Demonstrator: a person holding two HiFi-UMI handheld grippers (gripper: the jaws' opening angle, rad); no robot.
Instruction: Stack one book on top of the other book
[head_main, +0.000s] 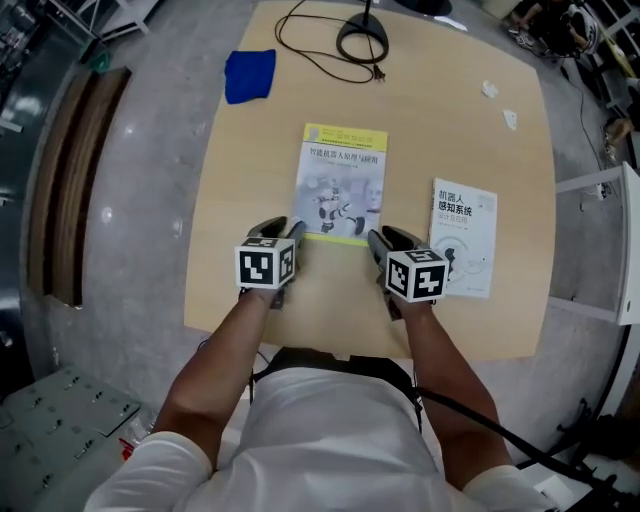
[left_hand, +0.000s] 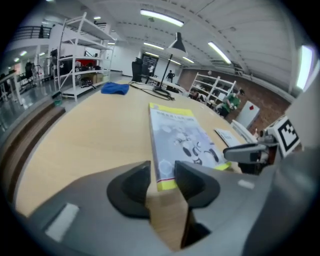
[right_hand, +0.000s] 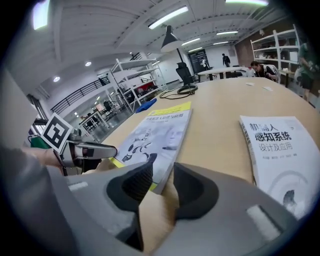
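A book with a yellow band and a robot on its cover lies flat at the middle of the wooden table. A white book lies to its right, apart from it. My left gripper is at the robot book's near left corner, jaws apart; in the left gripper view that book's corner sits in the gap, no pad pressing it. My right gripper is at the near right corner, also open, with the robot book's edge running into its gap. The white book lies to the right of it.
A blue cloth lies at the table's far left. A black lamp base with a looped cable stands at the far edge. Small white scraps lie at the far right. The table's near edge runs just below both grippers.
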